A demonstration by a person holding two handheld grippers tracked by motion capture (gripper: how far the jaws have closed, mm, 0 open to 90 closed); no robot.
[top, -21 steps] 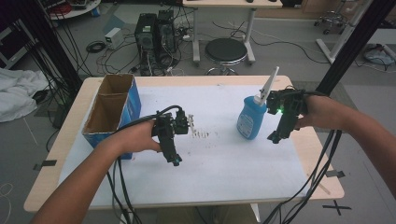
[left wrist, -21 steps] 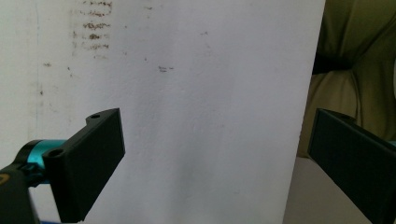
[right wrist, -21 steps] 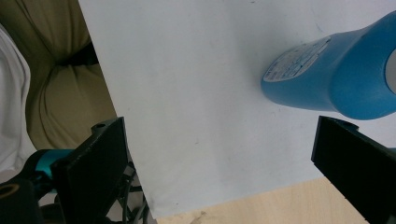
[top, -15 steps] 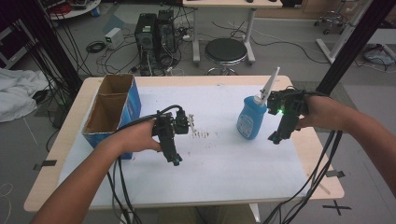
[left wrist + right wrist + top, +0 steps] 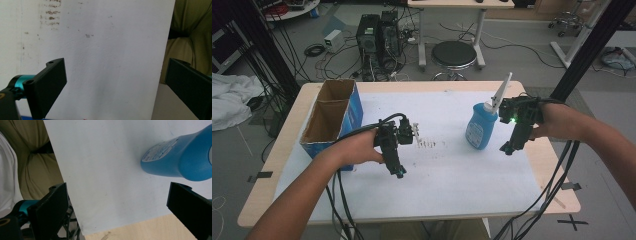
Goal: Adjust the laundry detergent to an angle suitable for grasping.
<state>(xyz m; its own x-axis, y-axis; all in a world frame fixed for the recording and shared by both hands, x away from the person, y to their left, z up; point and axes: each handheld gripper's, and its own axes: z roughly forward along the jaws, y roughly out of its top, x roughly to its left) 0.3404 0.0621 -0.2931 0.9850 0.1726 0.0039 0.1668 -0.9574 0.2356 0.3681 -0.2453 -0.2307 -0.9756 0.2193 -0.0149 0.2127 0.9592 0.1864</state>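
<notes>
Blue bottle (image 5: 481, 127) standing upright on the table (image 5: 532, 170) just beside the open, empty right claw (image 5: 507, 148) (left claw (image 5: 398, 172) likewise open): probably light, smooth, slippery plastic, best gripped across its body.

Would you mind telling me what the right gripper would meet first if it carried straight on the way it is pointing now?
Most likely the white sheet on the table: the right gripper, jaws open and empty, points down at bare sheet near its edge. The blue bottle stands off to one side, probably outside that line, though depth is hard to judge.

Robotics lab, computer towers (image 5: 379, 30) on floor, cables (image 5: 324, 55), black frame posts (image 5: 589, 45)
</notes>
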